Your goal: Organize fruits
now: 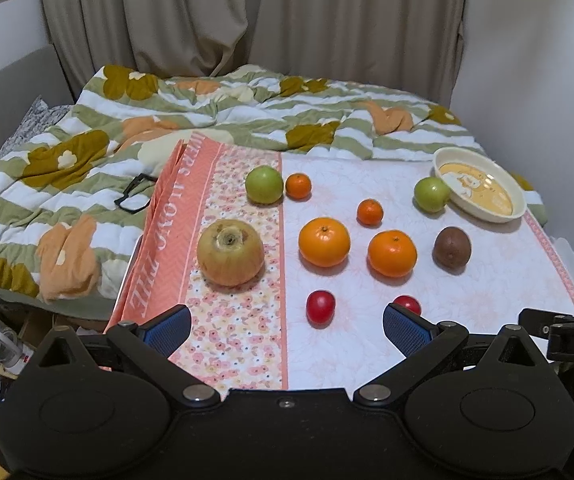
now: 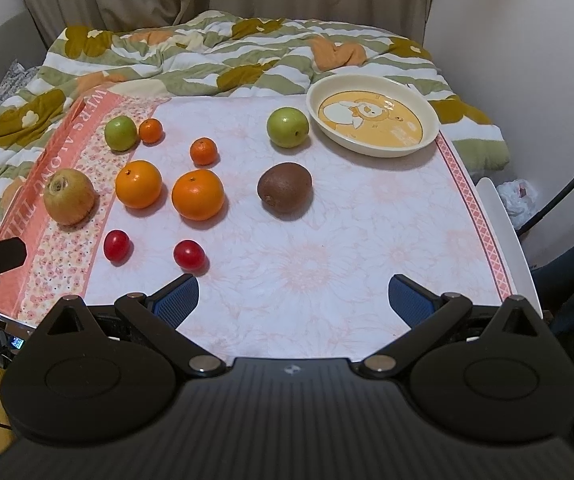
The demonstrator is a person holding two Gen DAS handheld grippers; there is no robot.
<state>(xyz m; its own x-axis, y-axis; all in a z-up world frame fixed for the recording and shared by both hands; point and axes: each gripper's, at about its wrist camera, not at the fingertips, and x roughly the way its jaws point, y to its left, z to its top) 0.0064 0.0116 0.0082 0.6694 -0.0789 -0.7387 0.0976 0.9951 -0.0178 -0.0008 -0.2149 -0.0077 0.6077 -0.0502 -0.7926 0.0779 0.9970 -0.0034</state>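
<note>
While both tongs (image 1: 287, 330) (image 2: 293, 300) gape, fruit (image 1: 324, 242) lies ahead.

On the table (image 2: 327, 260), the dish (image 2: 431, 128) sits at the far right corner, with one apple (image 2: 288, 127) just beside it on its left and the kiwi (image 2: 284, 187) nearer, in front of that apple. Two oranges (image 2: 139, 184) lie side by side left of the kiwi, two mandarins (image 2: 203, 151) behind them, and two cherry tomatoes (image 2: 189, 255) in front. At the left edge the persimmon (image 2: 69, 197) lies in front of the second apple (image 2: 120, 133).
</note>
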